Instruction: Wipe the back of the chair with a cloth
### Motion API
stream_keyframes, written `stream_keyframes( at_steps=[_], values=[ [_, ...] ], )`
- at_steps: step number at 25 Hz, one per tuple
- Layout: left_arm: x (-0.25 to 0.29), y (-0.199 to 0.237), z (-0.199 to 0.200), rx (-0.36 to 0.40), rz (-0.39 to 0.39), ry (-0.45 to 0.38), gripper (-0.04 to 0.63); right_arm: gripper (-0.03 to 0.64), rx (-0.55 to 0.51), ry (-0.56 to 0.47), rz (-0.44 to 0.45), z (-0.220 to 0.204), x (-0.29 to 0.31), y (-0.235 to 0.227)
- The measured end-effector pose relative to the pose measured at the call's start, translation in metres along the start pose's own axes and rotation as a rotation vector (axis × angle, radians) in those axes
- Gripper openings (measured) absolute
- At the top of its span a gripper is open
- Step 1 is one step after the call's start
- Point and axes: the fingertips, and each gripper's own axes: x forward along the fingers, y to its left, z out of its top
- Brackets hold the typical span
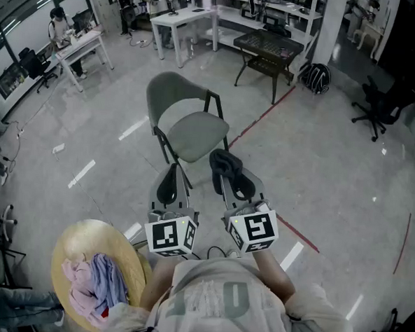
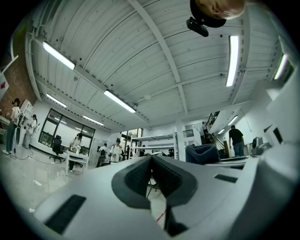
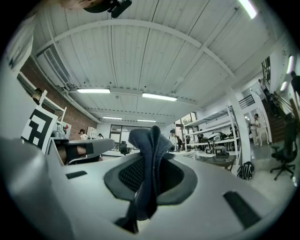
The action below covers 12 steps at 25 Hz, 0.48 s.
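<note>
At twelve o'clock from the two grippers stands a grey-green shell chair with a black metal frame (image 1: 195, 133), its backrest (image 1: 169, 89) on the far side. The right gripper (image 1: 225, 171) is clamped on a dark blue-grey cloth (image 1: 224, 161), which sticks up out of its jaws near the chair's front edge, well apart from the backrest. The left gripper (image 1: 171, 168), at nine o'clock of it, has its jaws pressed together on nothing.
</note>
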Motion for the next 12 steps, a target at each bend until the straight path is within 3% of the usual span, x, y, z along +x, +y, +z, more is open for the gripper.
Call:
stream_keyframes(
  at_steps=[12],
  values=[
    [0.019, -0.012, -0.009, 0.009, 0.008, 0.012, 0.015, 0.060, 0.010, 0.007, 0.026, -0.006, 0.011, -0.020]
  ],
)
